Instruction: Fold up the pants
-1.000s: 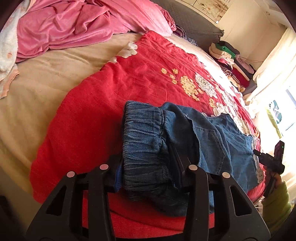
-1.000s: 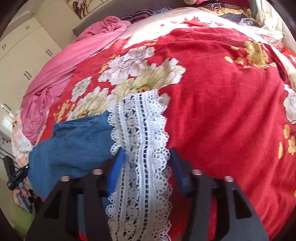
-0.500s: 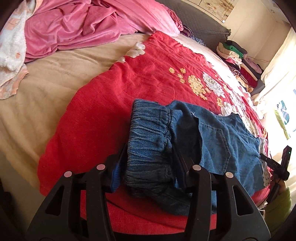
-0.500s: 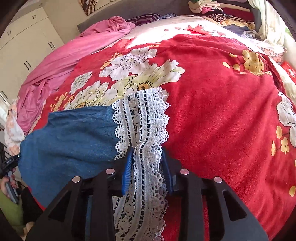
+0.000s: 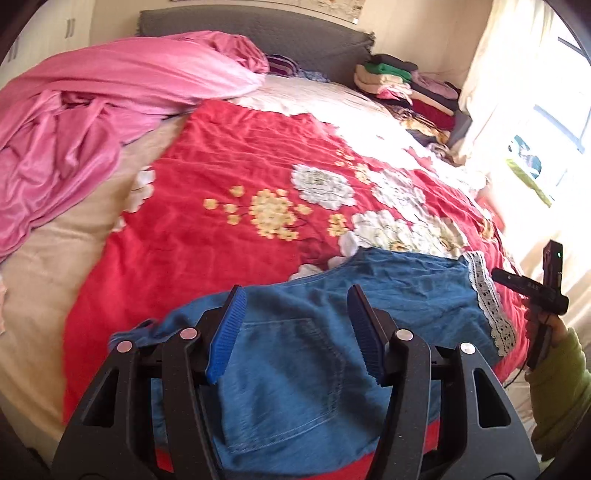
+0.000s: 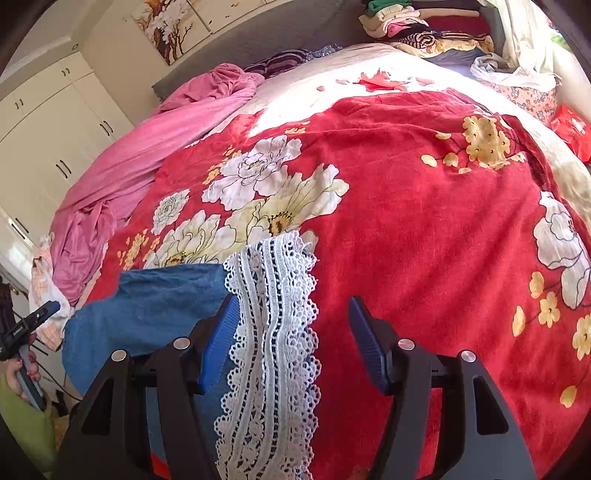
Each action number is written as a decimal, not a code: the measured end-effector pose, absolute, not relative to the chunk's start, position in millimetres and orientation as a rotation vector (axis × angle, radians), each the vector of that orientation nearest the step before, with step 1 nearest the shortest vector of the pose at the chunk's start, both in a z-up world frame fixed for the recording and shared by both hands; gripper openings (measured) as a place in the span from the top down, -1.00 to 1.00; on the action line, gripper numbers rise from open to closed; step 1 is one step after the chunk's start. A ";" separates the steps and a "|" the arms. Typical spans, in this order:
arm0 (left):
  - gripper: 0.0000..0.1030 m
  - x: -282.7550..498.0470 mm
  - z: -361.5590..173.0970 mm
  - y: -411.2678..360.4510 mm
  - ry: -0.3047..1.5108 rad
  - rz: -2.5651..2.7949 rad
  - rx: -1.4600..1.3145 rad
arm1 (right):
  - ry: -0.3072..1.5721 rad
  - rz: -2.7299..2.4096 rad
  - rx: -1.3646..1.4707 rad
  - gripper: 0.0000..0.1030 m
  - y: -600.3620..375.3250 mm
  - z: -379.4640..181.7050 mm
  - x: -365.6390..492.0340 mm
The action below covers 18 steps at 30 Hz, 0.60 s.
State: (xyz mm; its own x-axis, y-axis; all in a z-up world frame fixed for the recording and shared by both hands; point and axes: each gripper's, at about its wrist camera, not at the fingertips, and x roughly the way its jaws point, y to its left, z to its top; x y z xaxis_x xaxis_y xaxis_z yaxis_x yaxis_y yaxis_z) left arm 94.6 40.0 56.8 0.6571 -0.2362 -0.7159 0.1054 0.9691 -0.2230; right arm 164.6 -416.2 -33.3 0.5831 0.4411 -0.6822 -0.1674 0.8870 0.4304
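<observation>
Blue denim pants with a back pocket lie flat near the front edge of a red floral blanket. Their white lace hem is at the right. My left gripper is open above the pocket, holding nothing. In the right wrist view the lace hem runs up between the fingers of my right gripper, which is open and empty above it. The denim spreads to its left. Each gripper shows at the edge of the other's view.
A crumpled pink sheet lies at the bed's far left. A stack of folded clothes sits at the far right by the grey headboard. White wardrobes stand to the left. The bed's front edge is just below the pants.
Both grippers have opened and let go: the left released the gathered waistband, the right released the lace hem. The pants now lie flat, and both grippers have lifted back.
</observation>
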 end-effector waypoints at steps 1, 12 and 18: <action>0.05 105.7 53.9 25.8 0.846 -0.230 -0.152 | 0.883 0.373 0.340 -0.16 -414.7 -33.1 169.0; 0.05 188.9 -6.6 -51.5 1.019 -0.378 -0.008 | 0.941 0.411 0.333 -0.19 -402.7 -45.7 197.8; 0.24 211.8 -24.4 -58.7 1.084 -0.409 -0.009 | 0.950 0.409 0.302 -0.22 -397.2 -52.3 199.1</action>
State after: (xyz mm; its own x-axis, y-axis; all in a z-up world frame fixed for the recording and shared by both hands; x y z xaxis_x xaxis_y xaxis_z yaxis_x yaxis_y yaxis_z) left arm 211.8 -58.7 -24.4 0.4005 -0.3281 -0.8555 0.3191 0.9252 -0.2054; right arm 199.1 -397.2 -52.3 0.5152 0.4644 -0.7203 -0.2040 0.8827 0.4233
